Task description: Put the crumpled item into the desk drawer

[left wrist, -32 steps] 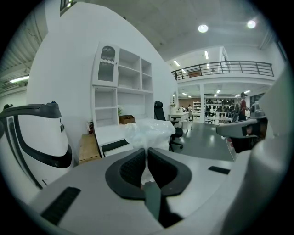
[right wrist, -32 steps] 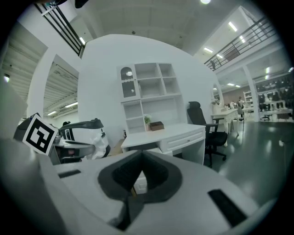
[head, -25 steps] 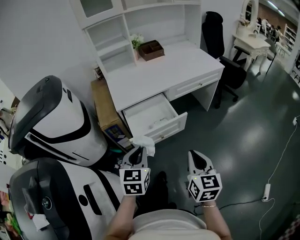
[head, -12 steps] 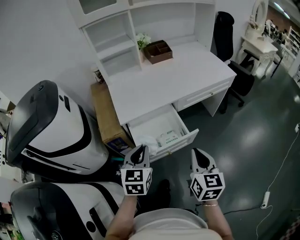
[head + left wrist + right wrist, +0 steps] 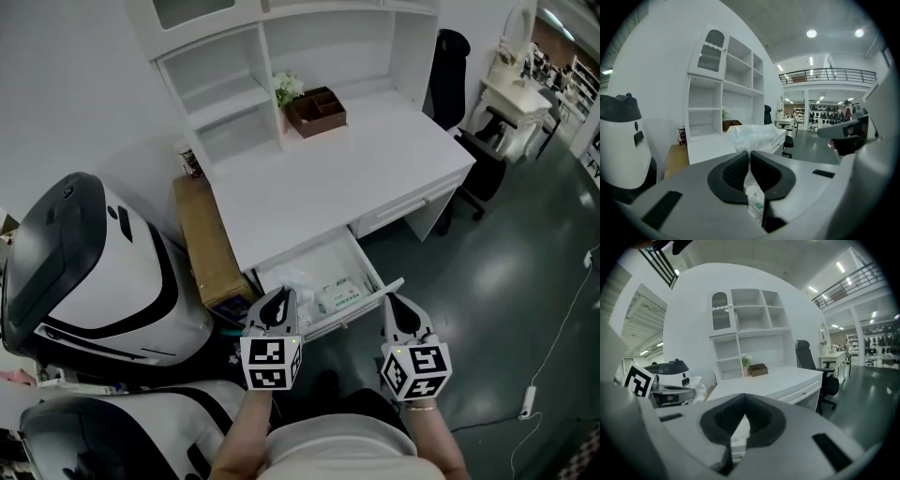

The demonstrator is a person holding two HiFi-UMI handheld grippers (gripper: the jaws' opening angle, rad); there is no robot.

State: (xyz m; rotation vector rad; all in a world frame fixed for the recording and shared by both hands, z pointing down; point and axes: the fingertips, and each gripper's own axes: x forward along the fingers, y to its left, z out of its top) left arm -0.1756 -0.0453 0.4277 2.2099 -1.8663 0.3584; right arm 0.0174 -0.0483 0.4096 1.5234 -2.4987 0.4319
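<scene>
where my left gripper [image 5: 278, 298] reaches over the front edge of the open drawer [image 5: 373, 277], its two jaws are pressed together on the crumpled item [image 5: 287, 279], a wad of thin, pale, see-through wrap. in the left gripper view the wad [image 5: 754, 135] billows out just past my jaw tips while a thin fold of it runs down between the dark pads, so the left gripper [image 5: 749, 154] is pinched tight on it with no gap left over. from the head view the wad sits over the left half of the drawer, just beside a small white and green packet [image 5: 341, 295] lying inside to its right; i cannot tell whether the wad touches the drawer's bottom or hangs above it. my right gripper [image 5: 398, 305] hovers off the drawer's right front corner, well apart from the wad, and in the right gripper view its jaws [image 5: 743, 401] meet at the tips with nothing caught between them. the drawer is pulled out from under the white desk [image 5: 347, 169], whose top carries a brown box [image 5: 316, 111] and a small plant [image 5: 286, 89] near the shelves at the back. a cardboard box [image 5: 206, 244] stands against the desk's left side, and a black chair [image 5: 450, 66] stands at its right end.
</scene>
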